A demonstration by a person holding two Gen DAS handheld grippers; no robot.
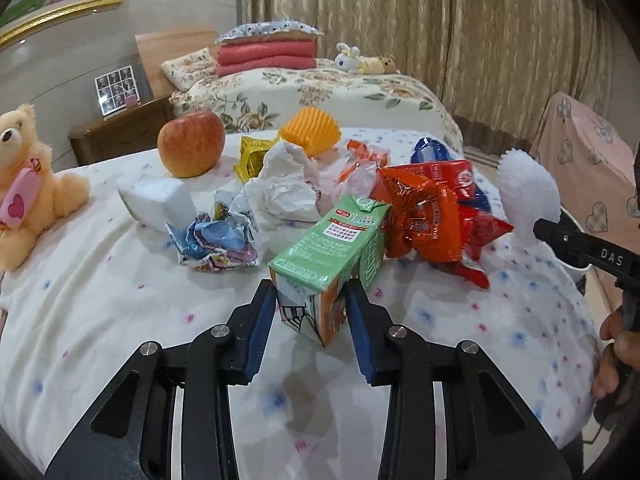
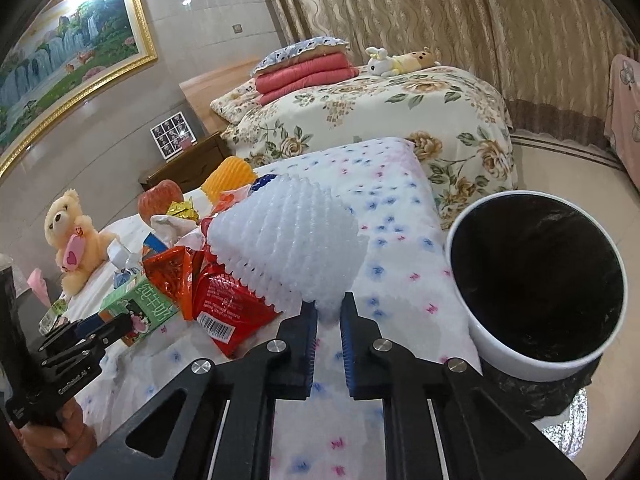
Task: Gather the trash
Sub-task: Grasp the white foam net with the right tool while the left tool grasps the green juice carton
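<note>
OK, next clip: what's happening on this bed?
A person is clearing trash off a dotted bedspread with a gripper in each hand. The left gripper is clamped on a green drink carton. The right gripper is shut on a white foam fruit net, beside the bin with a black liner. Wrappers, crumpled paper and an apple remain on the bed.

The bin's black inside shows nothing; the carton's small print is unreadable.
</note>
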